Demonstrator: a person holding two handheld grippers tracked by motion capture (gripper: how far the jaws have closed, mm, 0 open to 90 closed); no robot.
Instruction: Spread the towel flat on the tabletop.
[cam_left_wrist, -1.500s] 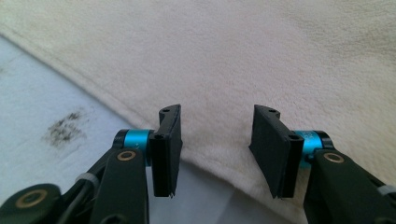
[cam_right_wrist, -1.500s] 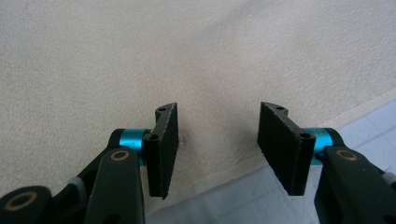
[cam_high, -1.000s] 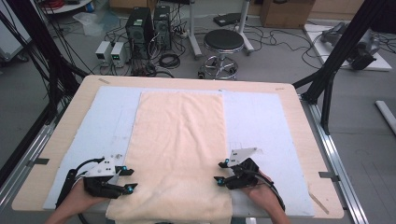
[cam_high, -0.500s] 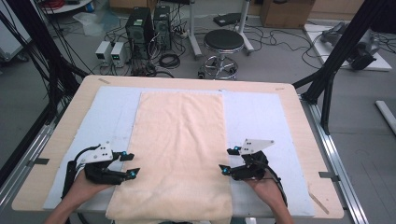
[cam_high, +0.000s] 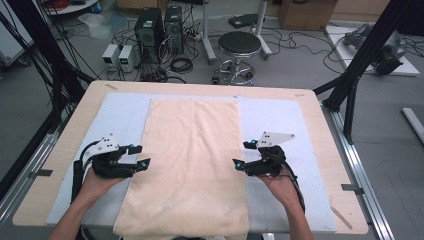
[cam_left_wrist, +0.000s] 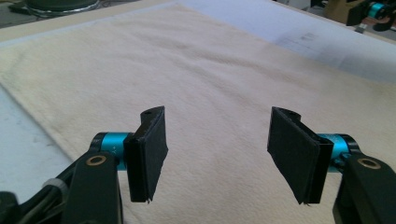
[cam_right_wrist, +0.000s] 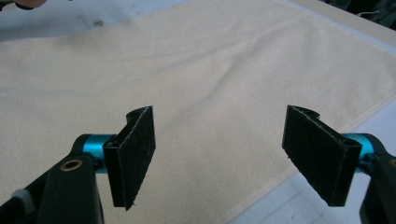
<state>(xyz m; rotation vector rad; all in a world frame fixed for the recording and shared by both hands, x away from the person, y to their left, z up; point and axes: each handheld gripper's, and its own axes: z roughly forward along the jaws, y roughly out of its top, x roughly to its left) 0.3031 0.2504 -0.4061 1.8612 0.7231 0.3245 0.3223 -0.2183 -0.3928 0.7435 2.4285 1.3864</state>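
A cream towel (cam_high: 192, 150) lies flat and lengthwise on a pale blue mat (cam_high: 280, 125) in the high view. My left gripper (cam_high: 140, 155) hovers at the towel's left edge and points inward. My right gripper (cam_high: 244, 154) hovers at its right edge, facing the left one. Both have just been opening their jaws, and nothing is between them. In the left gripper view the left gripper (cam_left_wrist: 217, 140) stands open above the towel (cam_left_wrist: 210, 70). The right gripper view shows the right gripper (cam_right_wrist: 219, 140) open over the towel (cam_right_wrist: 210, 70) near its edge.
The mat covers a wooden table (cam_high: 320, 115) with metal rails along its sides. On the floor beyond the far edge are a round stool (cam_high: 240, 45), computer towers (cam_high: 157, 25) and loose cables. Black frame posts (cam_high: 350, 85) stand at the table's left and right.
Both grippers have left the towel's near corners, moving up and away from the person along its side edges. Their jaws have spread wider. The towel lies still.
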